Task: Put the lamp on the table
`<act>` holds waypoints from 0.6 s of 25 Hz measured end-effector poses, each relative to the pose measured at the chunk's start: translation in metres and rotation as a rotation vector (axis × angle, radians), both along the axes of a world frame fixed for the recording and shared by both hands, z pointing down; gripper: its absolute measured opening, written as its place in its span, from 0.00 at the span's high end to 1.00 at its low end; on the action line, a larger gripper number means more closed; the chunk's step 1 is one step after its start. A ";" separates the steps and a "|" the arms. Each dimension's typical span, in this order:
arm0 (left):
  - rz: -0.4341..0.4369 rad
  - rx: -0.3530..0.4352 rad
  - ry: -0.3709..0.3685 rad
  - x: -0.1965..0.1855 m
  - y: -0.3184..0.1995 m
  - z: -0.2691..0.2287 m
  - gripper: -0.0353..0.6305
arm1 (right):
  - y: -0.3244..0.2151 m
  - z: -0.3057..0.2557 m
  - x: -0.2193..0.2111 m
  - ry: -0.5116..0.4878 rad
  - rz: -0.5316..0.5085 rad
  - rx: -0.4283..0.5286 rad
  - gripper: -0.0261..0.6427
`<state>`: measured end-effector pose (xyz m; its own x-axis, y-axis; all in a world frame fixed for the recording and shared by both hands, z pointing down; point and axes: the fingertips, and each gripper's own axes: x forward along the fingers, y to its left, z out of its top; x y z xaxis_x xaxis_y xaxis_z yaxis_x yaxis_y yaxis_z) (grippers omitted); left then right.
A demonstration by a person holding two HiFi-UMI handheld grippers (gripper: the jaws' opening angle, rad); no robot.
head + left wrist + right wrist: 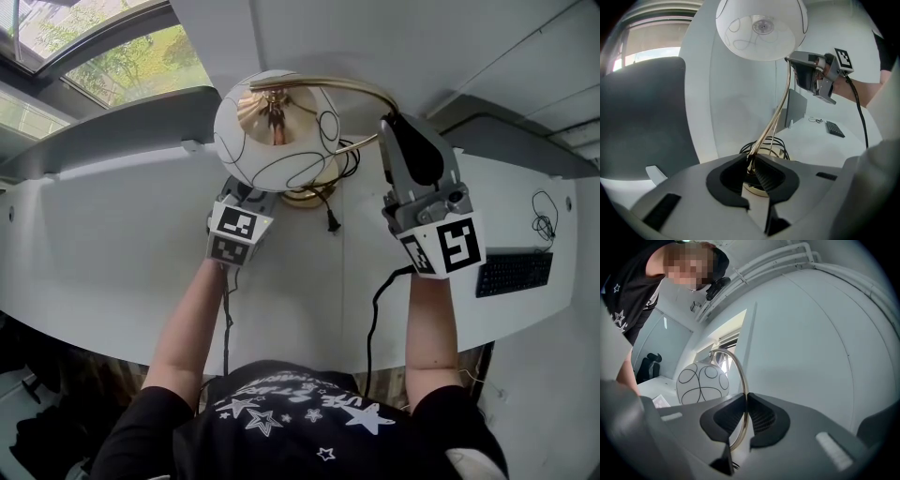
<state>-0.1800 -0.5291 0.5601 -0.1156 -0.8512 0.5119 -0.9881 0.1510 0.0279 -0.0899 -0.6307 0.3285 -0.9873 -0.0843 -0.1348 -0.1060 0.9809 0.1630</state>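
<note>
Two tongs are clamped on one lamp. The left tongs are closed on the thin brass stem low down, just above the round base. The right tongs are closed on the same stem high up, where it bends over toward the white shade, which is marked with black loops. The lamp is held upright, and its base is seen on the white table, close to the wall. A black cable is coiled behind the base, with its plug lying just in front of the lamp. A black keyboard lies well to the right of the lamp. A window is seen to the lamp's left.
</note>
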 end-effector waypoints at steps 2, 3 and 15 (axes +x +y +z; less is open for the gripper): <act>-0.006 0.025 0.004 -0.001 0.000 0.000 0.86 | 0.000 0.000 0.001 -0.005 0.003 -0.005 0.91; -0.009 0.034 0.000 -0.003 0.000 0.000 0.86 | 0.000 -0.001 0.001 -0.004 0.005 -0.007 0.91; -0.061 0.022 0.055 -0.005 0.004 0.002 0.86 | 0.009 0.006 -0.004 0.000 0.062 -0.165 0.78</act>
